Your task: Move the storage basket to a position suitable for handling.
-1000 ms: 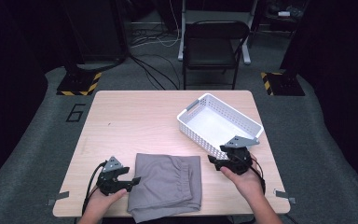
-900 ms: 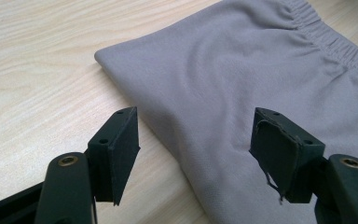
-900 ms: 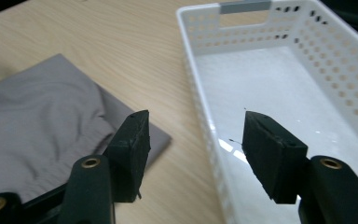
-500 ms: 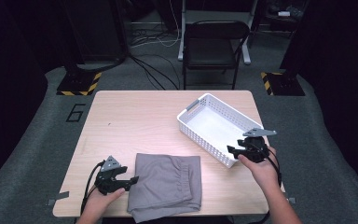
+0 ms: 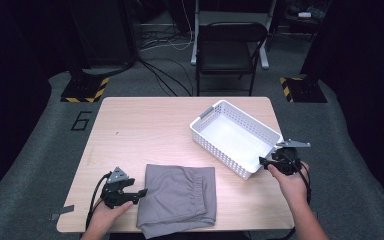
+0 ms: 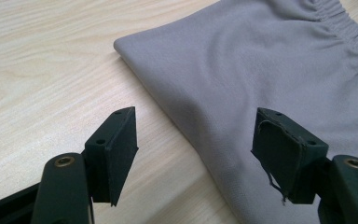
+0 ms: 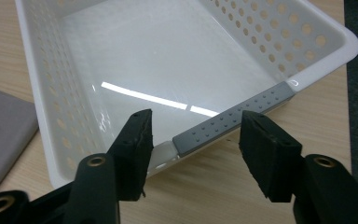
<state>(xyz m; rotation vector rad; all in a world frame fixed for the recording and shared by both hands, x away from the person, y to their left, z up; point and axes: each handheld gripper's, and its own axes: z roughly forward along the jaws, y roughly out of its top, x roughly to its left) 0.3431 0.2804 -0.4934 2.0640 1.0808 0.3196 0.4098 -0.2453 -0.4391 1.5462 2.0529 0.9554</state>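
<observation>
- The left gripper (image 5: 142, 191) sits near the front-left corner of the wooden table (image 5: 145, 125), held low in the person's left hand (image 5: 111, 212), its tips at the left edge of the grey folded garment (image 5: 177, 197).
- In the left gripper view its jaws stand wide apart with nothing clamped — one black pad (image 6: 121, 140) hangs over bare wood, the other over the grey cloth, and the garment's folded edge (image 6: 177, 116) runs between them without either pad pressing on it.
- The garment lies flat at the front middle of the table, its elastic waistband (image 6: 349, 28) on the side away from that gripper; it is apart from the basket.
- The white perforated basket (image 5: 207, 137) rests on the right half of the table, set at an angle, its floor bare and glossy.
- The right gripper (image 5: 261, 161), held in the person's right hand (image 5: 290, 180), is at the basket's near-right end. Its jaws have just been opening a little and stand about half open — the grey dotted handle strip (image 7: 235, 119) on the basket's rim lies between and beyond the tips, and neither pad (image 7: 137, 140) presses on it.
</observation>
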